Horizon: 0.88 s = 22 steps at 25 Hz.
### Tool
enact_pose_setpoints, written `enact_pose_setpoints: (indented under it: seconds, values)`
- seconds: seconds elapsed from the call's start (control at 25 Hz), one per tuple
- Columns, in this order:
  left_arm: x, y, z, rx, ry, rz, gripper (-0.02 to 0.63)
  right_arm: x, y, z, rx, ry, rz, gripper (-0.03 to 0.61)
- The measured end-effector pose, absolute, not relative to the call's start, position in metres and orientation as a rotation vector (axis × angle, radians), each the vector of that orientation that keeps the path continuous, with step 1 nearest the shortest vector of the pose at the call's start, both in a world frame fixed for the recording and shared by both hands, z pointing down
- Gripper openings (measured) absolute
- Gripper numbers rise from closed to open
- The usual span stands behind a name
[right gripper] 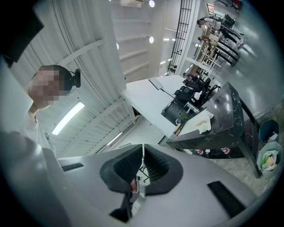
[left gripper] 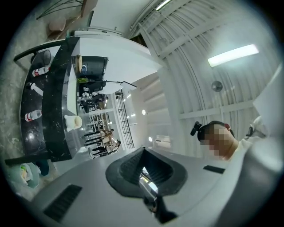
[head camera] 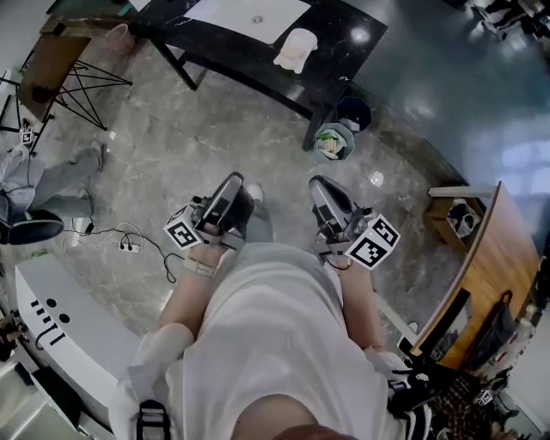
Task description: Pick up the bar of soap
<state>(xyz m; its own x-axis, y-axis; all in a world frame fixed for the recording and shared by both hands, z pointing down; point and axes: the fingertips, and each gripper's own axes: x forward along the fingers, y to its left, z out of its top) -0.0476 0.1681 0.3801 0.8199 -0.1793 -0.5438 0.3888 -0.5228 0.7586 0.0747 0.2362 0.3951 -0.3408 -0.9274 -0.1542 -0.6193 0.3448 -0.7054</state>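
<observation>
No bar of soap is showing plainly. The likeliest candidate is a pale cream lump (head camera: 296, 49) lying toward the near edge of the glossy black desk (head camera: 348, 39), just beside a white sheet (head camera: 249, 17), and it is reading as much like crumpled cloth as like soap. The person is standing well apart from that desk on the grey stone floor (head camera: 215, 129), holding both tools close to the body. The left tongs (head camera: 234, 182) and the right tongs (head camera: 320, 186) are both pressed together with nothing between them.

The first risk is going for the wrong thing, since the lump's identity is staying unclear from here. Arriving with the tongs not yet parted would be nudging the soap along the slick desk, perhaps over its edge. A hard, smooth bar is also likely to be squirting out of ridged pads if pinched off-centre. A round bin holding green and white rubbish (head camera: 333, 142) is sitting by the desk's near leg, where a knocked bar could be dropping.
</observation>
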Motion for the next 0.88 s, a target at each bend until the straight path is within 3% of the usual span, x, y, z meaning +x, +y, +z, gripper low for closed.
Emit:
enact_pose_setpoints:
  seconds: [0.52,0.88]
  values:
    - [-0.040,-0.030,0.404,1.908,0.170,-0.656,0.006,0.070,0.019,0.415,-1.302,2.011,-0.911,0.023]
    - [-0.057,-0.084,0.418,1.879,0.087,-0.674,0.006,0.075,-0.042,0.434,-1.177,1.822,-1.093,0.024]
